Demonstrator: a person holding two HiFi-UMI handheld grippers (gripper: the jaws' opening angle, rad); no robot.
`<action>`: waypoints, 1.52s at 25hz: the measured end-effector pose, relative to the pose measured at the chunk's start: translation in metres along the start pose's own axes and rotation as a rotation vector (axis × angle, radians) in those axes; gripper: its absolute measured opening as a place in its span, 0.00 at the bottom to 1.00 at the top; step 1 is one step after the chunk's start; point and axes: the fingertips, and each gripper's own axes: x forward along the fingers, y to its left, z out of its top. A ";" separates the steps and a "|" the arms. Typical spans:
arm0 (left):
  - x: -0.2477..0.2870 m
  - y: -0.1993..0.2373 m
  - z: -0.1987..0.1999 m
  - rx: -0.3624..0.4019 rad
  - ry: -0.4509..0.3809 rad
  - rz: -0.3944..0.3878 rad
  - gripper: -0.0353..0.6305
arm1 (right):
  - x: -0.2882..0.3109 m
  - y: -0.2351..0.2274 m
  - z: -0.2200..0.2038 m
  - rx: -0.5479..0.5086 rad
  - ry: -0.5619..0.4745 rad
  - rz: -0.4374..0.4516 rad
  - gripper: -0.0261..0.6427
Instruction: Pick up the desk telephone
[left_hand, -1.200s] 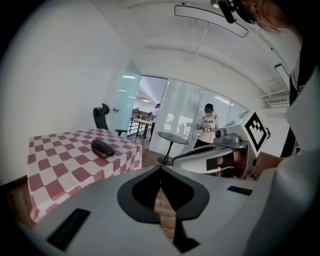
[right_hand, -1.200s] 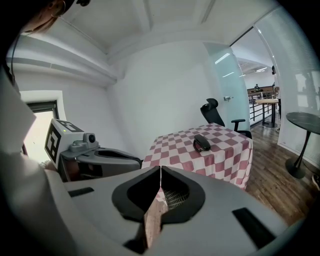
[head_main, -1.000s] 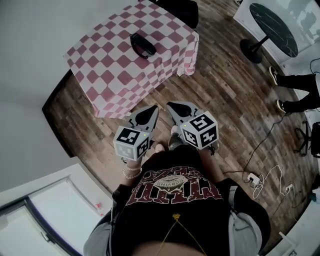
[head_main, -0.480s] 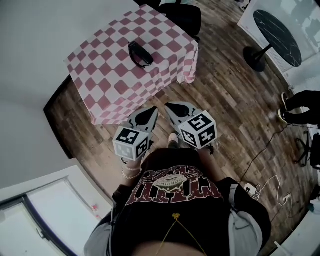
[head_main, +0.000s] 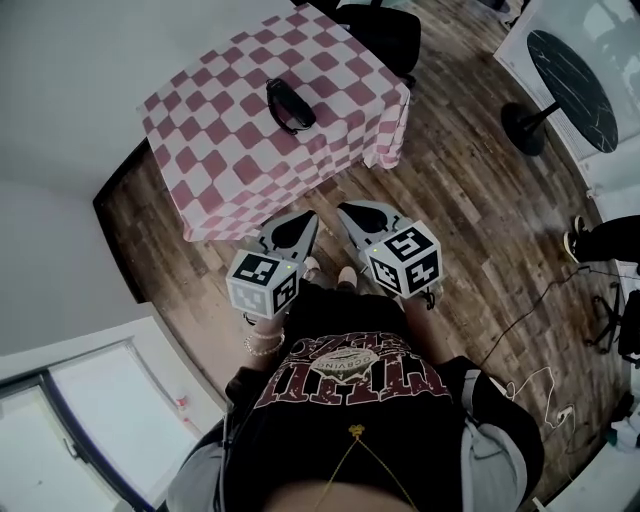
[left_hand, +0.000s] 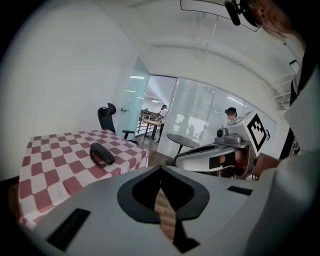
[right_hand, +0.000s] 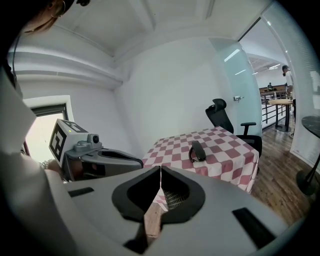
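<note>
- Head view has the desk telephone (head_main: 289, 105), black and low, lying on a pink-and-white checked tablecloth (head_main: 230, 150), toward the far side of the top, with nothing touching it.
- That cloth hangs down over the near edges toward the wooden floor (head_main: 460, 200), and a black office chair (head_main: 375, 25) stands just beyond its far corner.
- I hold both grippers side by side in front of my chest, over the floor and well short of the cloth, both pointing toward the telephone.
- My left gripper (head_main: 305, 218) has its fingers pressed together at the tips with nothing between them. Its own view shows only floorboards through the slit below the tips, and the telephone sits ahead and to the left.
- My right gripper (head_main: 343, 210) is likewise closed tip to tip and empty. In its view the telephone lies ahead, slightly to the right above the tips.
- A round dark table (head_main: 560, 60) stands well apart, off to my right.
</note>
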 end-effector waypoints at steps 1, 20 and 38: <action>0.002 0.002 0.001 -0.003 -0.002 0.004 0.07 | 0.001 -0.002 0.000 0.001 0.002 -0.001 0.07; 0.057 0.091 0.052 0.019 -0.012 -0.051 0.07 | 0.084 -0.054 0.055 0.005 0.013 -0.040 0.07; 0.077 0.176 0.073 0.018 0.019 -0.084 0.07 | 0.167 -0.076 0.095 -0.008 0.020 -0.070 0.07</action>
